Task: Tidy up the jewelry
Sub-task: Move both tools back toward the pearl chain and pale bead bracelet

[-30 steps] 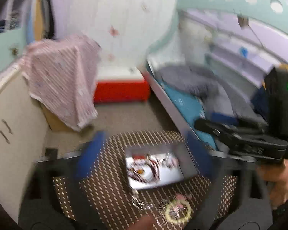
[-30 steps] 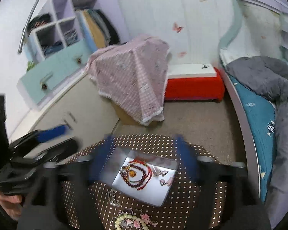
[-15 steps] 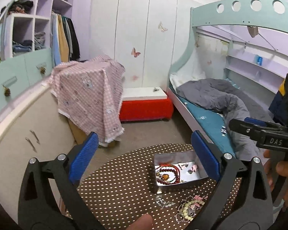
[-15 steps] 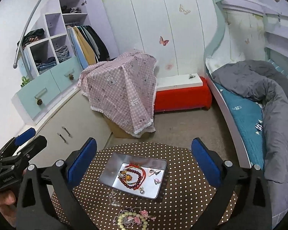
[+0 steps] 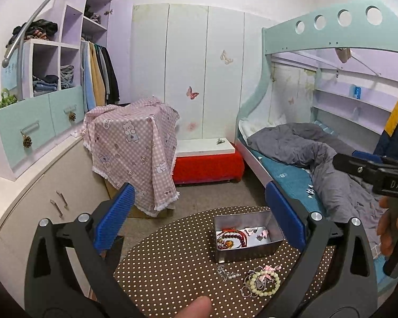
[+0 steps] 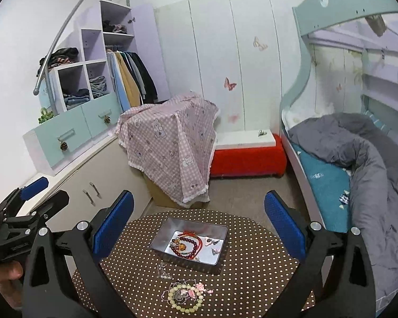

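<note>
Left gripper [image 5: 199,212]: jaws wide, nothing between the blue pads [image 5: 114,216], raised above the round dotted table [image 5: 172,265]. Right gripper [image 6: 199,221]: jaws equally wide, empty, also above the table.

Metal tin [image 6: 189,243] sits open near table centre; inside lie a dark red bead bracelet [image 6: 189,250], red cord and a few small pink pieces. Outside the tin, on the cloth near the front edge: a pale bead bracelet [image 6: 185,300] with pink flower charm, touching a tangled silver chain [image 5: 248,285]. A small silver piece [image 6: 164,271] lies between this and the tin.
</note>
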`<state>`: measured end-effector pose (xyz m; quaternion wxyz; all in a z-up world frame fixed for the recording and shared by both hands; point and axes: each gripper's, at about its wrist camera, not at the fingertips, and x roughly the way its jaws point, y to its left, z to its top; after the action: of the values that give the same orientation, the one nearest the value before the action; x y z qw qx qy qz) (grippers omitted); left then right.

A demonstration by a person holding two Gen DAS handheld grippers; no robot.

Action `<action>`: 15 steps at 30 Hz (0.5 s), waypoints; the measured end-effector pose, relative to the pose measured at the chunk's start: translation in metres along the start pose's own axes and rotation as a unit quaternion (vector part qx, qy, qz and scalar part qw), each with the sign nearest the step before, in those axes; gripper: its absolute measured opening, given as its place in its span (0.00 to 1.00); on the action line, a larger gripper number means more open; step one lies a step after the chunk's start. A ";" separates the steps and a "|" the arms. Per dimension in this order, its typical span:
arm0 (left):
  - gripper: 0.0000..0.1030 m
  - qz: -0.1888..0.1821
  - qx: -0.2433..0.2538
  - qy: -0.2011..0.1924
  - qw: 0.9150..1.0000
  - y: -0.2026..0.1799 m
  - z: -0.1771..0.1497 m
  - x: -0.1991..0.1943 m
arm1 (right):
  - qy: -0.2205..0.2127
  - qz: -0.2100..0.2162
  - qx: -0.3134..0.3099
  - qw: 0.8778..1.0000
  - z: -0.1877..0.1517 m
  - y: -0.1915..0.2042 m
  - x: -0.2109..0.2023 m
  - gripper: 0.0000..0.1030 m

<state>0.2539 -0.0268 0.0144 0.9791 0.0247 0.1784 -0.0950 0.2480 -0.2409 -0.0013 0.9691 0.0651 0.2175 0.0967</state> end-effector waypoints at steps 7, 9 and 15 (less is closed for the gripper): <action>0.94 0.014 -0.002 0.003 1.000 0.007 -0.022 -0.014 | -0.001 -0.009 -0.006 1.000 -0.021 -0.002 -0.016 0.92; 0.94 0.018 -0.004 0.007 1.000 0.009 -0.029 -0.015 | -0.001 -0.010 -0.007 1.000 -0.028 -0.002 -0.018 0.92; 0.94 0.024 -0.012 0.034 0.999 0.016 -0.062 -0.013 | 0.027 -0.007 -0.015 0.999 -0.061 -0.004 -0.011 0.92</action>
<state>0.2238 -0.0037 -0.0384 0.9745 0.0204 0.2125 -0.0685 0.2126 -0.2417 -0.0520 0.9643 0.0460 0.2427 0.0951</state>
